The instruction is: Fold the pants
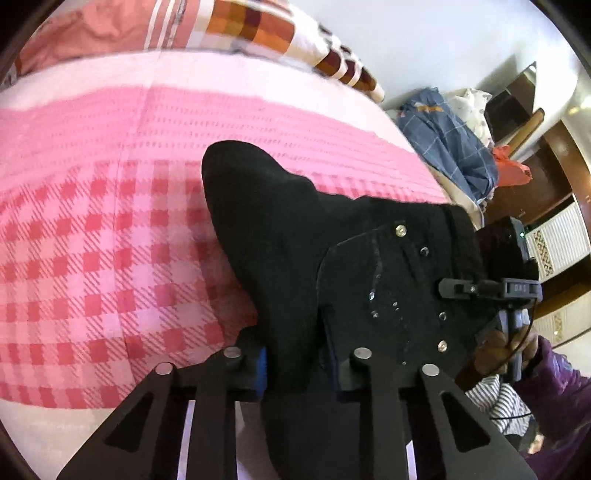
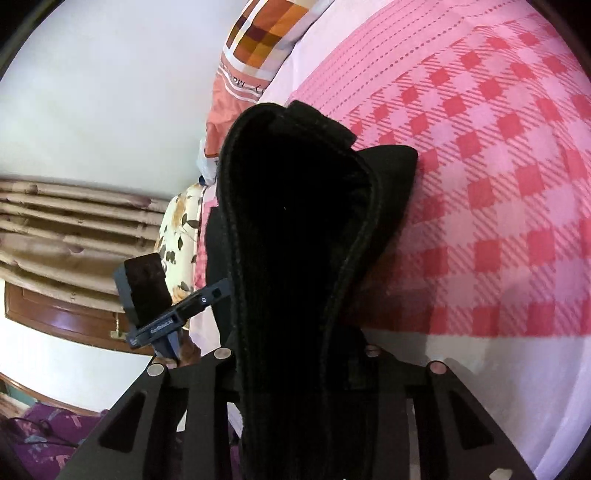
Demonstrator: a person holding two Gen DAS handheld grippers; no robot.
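We hold black pants (image 1: 280,236) bunched above pink checked bed (image 1: 92,258), left claw (image 1: 295,369) and right claw (image 2: 295,365) each pinching fabric. Fold mid-carry; next, lower toward 12 o'clock, spread flat.

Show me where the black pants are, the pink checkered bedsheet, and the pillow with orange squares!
black pants (image 1: 273,229), left wrist view, on the plain dark cloth.
pink checkered bedsheet (image 2: 498,206), right wrist view, on its bare checks.
pillow with orange squares (image 2: 266,33), right wrist view, on its orange patchwork.
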